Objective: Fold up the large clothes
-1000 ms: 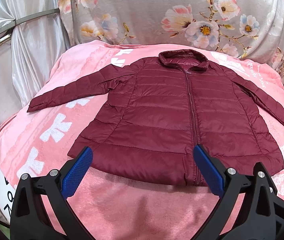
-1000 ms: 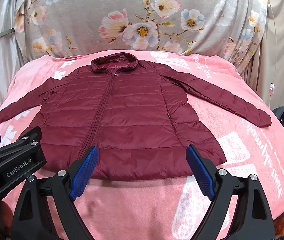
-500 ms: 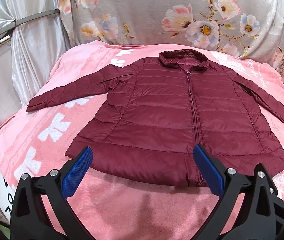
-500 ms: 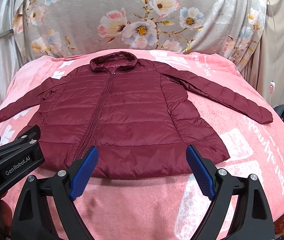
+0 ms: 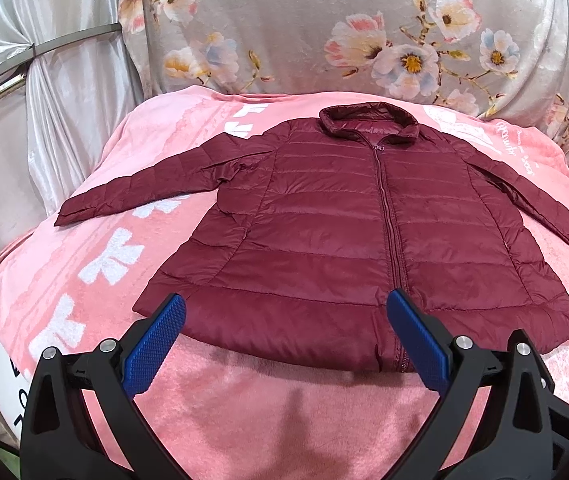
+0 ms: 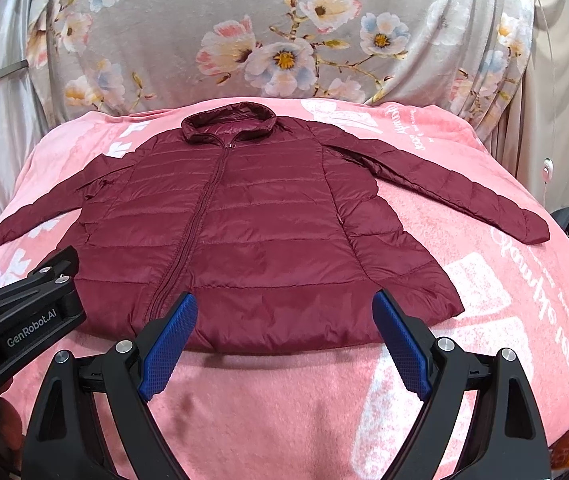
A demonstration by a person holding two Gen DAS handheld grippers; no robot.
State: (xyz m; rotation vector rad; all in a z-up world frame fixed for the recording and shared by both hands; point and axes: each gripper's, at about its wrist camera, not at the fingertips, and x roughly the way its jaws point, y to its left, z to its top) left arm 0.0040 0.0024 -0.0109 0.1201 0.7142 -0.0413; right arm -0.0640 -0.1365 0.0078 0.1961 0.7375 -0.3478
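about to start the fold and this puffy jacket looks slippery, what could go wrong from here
1. The jacket looks glossy and quilted, so a thin pinch at the hem may slip from the open left gripper or right gripper.
2. Both sleeves lie spread wide; the right sleeve reaches toward the edge of the pink blanket and could drag or bunch when folded in.
3. The puffy filling may spring the fold back open.

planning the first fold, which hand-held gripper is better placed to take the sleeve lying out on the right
Right hand-held gripper: open, and the right sleeve lies on its side; the left hand-held gripper hovers further left.
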